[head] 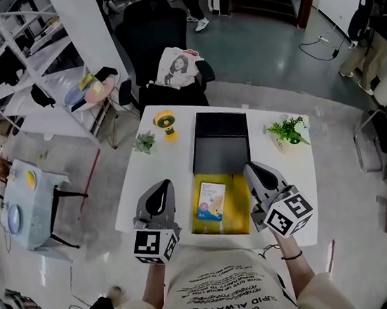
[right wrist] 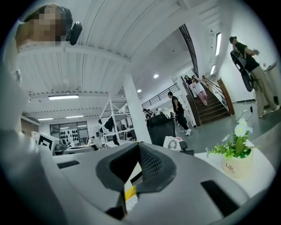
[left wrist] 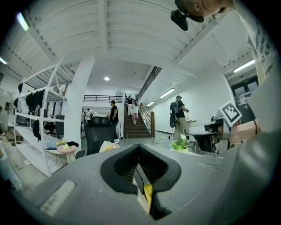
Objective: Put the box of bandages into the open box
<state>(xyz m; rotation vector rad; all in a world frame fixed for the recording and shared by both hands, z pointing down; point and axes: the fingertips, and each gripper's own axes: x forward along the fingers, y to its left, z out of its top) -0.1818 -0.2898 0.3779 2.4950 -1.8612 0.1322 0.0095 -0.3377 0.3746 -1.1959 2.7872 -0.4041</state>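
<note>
White bench (head: 174, 162), square-topped, on a grey floor. Past its far edge, a black chair (head: 151, 28), with a printed tote bag (head: 177, 67) on the seat.

In the middle of the bench, the open box (head: 237, 210): yellow-lined tray on the near side, black lid (head: 220, 135) laid flat on the far side, meeting the tray edge to edge.

Just beside the tray's left wall, the left gripper (head: 161, 186). Clenched, jaws pressed together with nothing between them, pointing toward the far side, marker cube (head: 155, 244) at the near end. Just beside the right wall, the right gripper (head: 255, 170). Likewise clenched and empty, jaws closed on each other, its own marker cube at the near end next to the person's wrist. Neither gripper touching the tray's contents.

Near the far right corner of the bench, a green potted plant (head: 288, 131) in a pale pot.

Inside the tray, toward its left side, the box of bandages (head: 212, 201). Lying flat, pale with blue and orange print, bare yellow lining to its right.

On the far left part of the bench, a smaller leafy plant (head: 144, 142), and just right of it a little yellow fan (head: 167, 124) on a stand.
</note>
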